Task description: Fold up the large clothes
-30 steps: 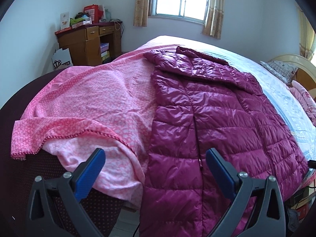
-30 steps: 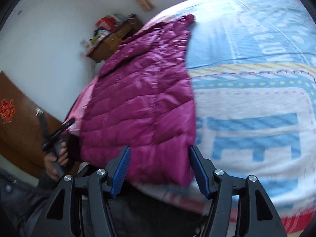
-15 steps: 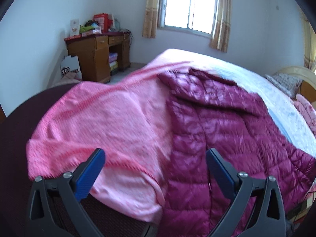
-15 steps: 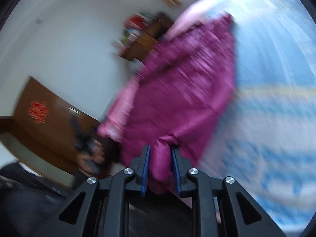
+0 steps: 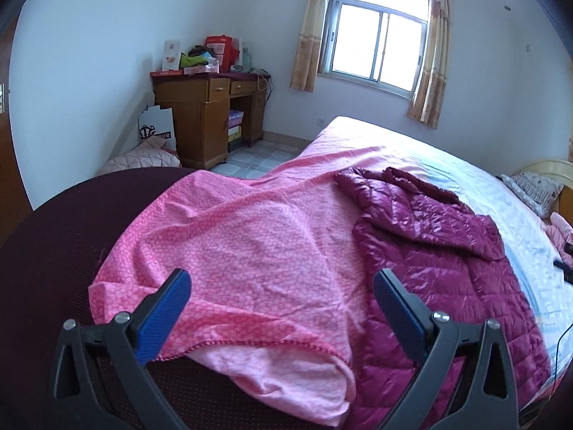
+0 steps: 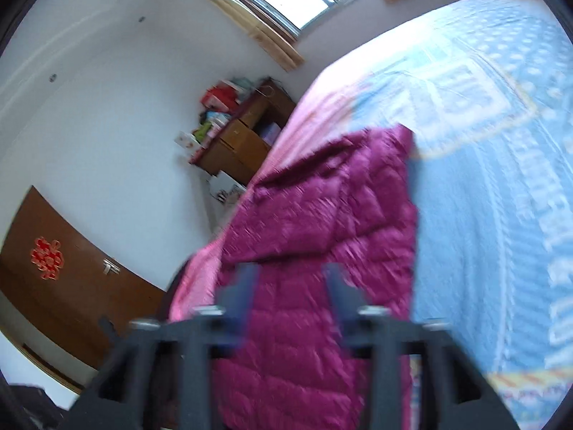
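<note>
Right wrist view shows the right gripper (image 6: 290, 297) opening, empty, over the purple jacket (image 6: 315, 236): best re-grip its hem squarely.

White walls (image 5: 89, 71) close the room, with a bright two-pane window (image 5: 379, 39) at about one o'clock in the left wrist view, a yellowish patterned curtain (image 5: 308, 32) hanging on each side of it. At eleven o'clock a wooden desk (image 5: 204, 114) stands in the corner, its top crowded with red boxes (image 5: 222, 48) and cards, coloured boxes stacked in its knee space. A white paper bag (image 5: 157, 129) leans just beside it, by a pale quilted bundle on the floor. Pale patterned tiles (image 5: 258, 159) show beyond. At eight o'clock in the right wrist view is a brown wooden door (image 6: 71, 286) bearing a red knot ornament (image 6: 46, 258)
</note>
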Motion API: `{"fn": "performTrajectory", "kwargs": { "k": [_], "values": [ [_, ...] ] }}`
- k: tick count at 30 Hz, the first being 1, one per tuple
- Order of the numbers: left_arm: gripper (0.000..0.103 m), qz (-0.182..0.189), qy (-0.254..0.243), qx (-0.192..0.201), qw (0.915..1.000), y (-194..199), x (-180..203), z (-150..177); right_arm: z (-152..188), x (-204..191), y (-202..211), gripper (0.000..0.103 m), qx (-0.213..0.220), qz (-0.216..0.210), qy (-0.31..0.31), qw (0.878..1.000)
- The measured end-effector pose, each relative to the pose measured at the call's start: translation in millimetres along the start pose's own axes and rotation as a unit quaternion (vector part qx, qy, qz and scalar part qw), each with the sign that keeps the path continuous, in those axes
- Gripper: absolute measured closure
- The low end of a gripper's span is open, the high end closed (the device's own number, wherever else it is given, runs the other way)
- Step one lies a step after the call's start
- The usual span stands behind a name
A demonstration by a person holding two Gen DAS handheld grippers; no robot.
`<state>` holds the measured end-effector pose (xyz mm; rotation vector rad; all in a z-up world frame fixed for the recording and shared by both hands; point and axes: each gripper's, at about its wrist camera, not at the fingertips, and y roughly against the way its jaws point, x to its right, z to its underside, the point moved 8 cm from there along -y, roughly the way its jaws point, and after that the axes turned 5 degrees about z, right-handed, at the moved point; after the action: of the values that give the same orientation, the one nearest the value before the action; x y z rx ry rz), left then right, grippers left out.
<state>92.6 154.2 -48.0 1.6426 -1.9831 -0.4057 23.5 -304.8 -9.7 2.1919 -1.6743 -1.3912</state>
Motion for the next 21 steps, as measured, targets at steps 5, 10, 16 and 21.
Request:
{"fn": "performTrajectory", "kwargs": {
  "k": [5, 10, 16, 21],
  "values": [
    [0.000, 0.026, 0.012, -0.020, 0.9994, -18, 14, 7, 64, 36, 29, 0.021, -0.037, 0.013, -0.025, 0.999],
    [0.000, 0.048, -0.018, -0.024, 0.9984, -22, 50, 16, 129, 64, 39, 0.021, -0.102, 0.069, 0.010, 0.992],
    [0.000, 0.049, -0.042, -0.020, 0.9977, -10, 70, 21, 182, 53, 24, 0.021, -0.148, 0.033, 0.032, 0.988],
    [0.000, 0.043, -0.036, -0.005, 0.9984, 1, 62, 13, 211, 41, 4, 0.062, -0.220, 0.041, 0.065, 0.973]
  ]
}}
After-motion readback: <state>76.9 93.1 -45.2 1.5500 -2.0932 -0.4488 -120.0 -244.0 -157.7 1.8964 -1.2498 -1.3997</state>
